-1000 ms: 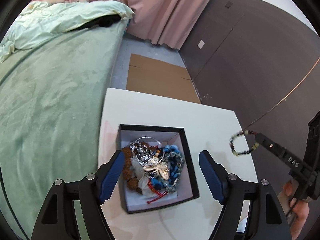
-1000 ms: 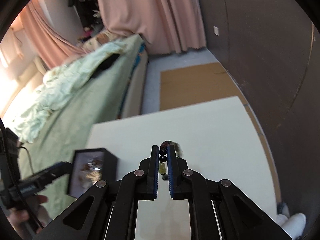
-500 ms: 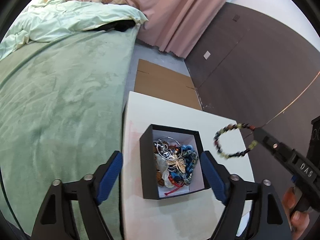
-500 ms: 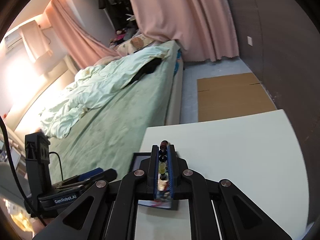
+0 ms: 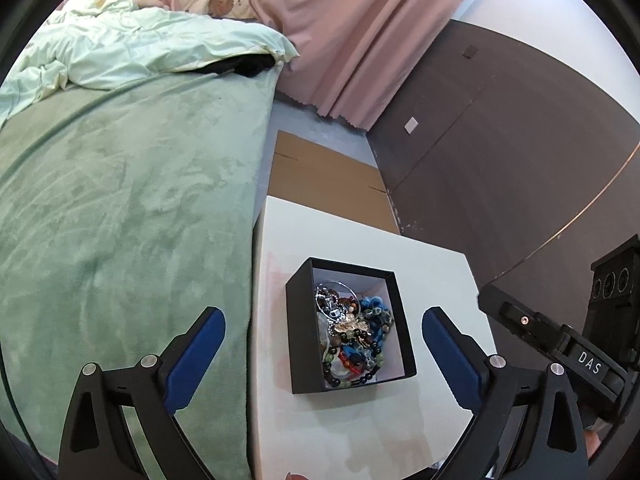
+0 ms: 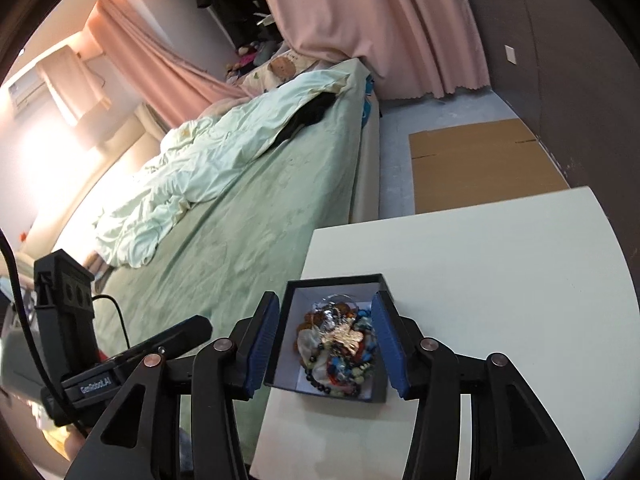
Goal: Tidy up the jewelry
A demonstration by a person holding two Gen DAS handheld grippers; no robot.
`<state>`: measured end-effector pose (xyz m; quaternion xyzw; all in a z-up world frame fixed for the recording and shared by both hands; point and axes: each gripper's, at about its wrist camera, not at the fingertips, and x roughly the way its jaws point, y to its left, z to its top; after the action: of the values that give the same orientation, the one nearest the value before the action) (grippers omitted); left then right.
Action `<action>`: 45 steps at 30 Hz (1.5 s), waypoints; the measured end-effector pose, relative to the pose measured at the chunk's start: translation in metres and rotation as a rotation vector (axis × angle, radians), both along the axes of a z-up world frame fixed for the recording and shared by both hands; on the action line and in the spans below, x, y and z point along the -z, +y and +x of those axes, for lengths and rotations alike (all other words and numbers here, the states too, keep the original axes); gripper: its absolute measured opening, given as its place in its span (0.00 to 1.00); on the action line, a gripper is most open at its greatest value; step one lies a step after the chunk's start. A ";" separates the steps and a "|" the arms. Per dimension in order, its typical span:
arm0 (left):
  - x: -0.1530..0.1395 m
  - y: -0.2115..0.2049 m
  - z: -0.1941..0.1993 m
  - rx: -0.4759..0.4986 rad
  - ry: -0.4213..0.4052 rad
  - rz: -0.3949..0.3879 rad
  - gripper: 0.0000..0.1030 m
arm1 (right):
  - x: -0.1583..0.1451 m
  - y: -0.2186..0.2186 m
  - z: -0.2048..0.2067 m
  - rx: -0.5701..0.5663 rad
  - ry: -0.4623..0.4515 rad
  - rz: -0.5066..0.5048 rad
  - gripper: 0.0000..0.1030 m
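A black box (image 5: 297, 344) with a white lining stands on the white table (image 5: 360, 432), holding a tangle of jewelry (image 5: 352, 328): silver rings, a gold piece, blue and red beads. A string of dark and green beads (image 5: 352, 379) lies at the pile's near edge. My left gripper (image 5: 323, 320) hangs wide, still opening, nothing between its blue pads, framing the box from above. My right gripper (image 6: 326, 308) is over the same box (image 6: 332, 280); its jaws are opening and nothing is between them, with the jewelry (image 6: 340, 344) below.
A green bed (image 5: 120, 220) with a pale quilt runs along the table's left edge. Flat cardboard (image 5: 320, 184) lies on the floor beyond the table. A dark panelled wall (image 5: 500, 160) and pink curtains (image 5: 352, 40) close the right and back.
The right gripper swung left from above the bare table to above the box and opened; the beaded bracelet it pinched now lies in the box. The left gripper widened and drew back.
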<state>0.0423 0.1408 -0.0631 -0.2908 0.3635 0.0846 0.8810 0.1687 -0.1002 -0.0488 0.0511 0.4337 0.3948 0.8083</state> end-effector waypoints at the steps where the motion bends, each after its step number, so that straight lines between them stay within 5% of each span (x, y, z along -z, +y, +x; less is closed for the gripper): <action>1: -0.002 -0.002 -0.001 0.001 -0.006 0.006 0.96 | 0.000 -0.005 -0.001 0.008 0.004 -0.002 0.47; 7: -0.020 -0.022 0.000 0.031 -0.008 0.053 0.96 | -0.014 -0.037 -0.006 0.052 -0.018 -0.009 0.48; 9: -0.025 -0.032 -0.002 0.053 -0.005 0.061 0.96 | -0.020 -0.052 -0.009 0.081 -0.010 0.013 0.59; 11: -0.032 -0.042 -0.008 0.071 -0.012 0.079 0.96 | -0.026 -0.066 -0.015 0.108 -0.028 0.029 0.81; 16: -0.054 -0.064 -0.031 0.082 -0.057 0.126 0.96 | -0.031 -0.090 -0.028 0.142 -0.031 0.004 0.84; 19: -0.068 -0.082 -0.045 0.098 -0.071 0.166 0.97 | -0.030 -0.105 -0.039 0.162 -0.027 -0.017 0.94; 31: -0.112 -0.142 -0.108 0.116 -0.132 0.297 0.99 | -0.054 -0.165 -0.094 0.221 -0.115 -0.087 0.94; 45: -0.132 -0.173 -0.169 0.105 -0.180 0.374 0.99 | -0.075 -0.196 -0.147 0.191 -0.209 -0.105 0.94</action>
<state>-0.1265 -0.0326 0.0688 -0.1090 0.2760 0.0783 0.9517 0.0218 -0.2959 0.0263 0.0084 0.3606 0.2961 0.8845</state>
